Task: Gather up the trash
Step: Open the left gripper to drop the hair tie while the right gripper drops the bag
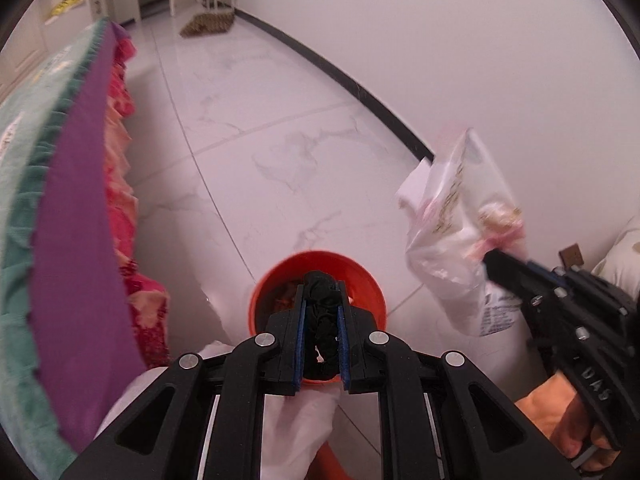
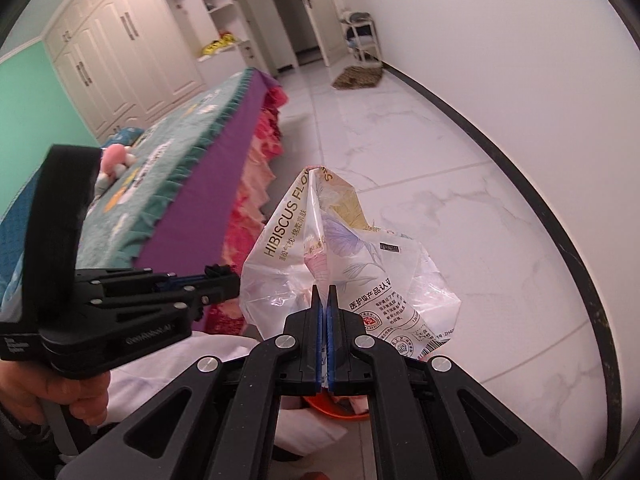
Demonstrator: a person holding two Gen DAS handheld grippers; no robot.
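With the left hand-held gripper clamped on a black wad over the orange bin and the right hand-held gripper pinched shut on the plastic wrapper just beside that bin, each should release only once squarely above its mouth.

A bed with a purple side panel and a teal, ruffle-edged cover serves as the landmark. On its cover lies a pink plush toy. A pink and red floral skirt hangs below its edge onto the white marble-tiled floor. Beyond the bed's far end stands a cream wardrobe with open shelves, something yellow on one. Past it, by the white wall, a brown mat lies below a small rack.
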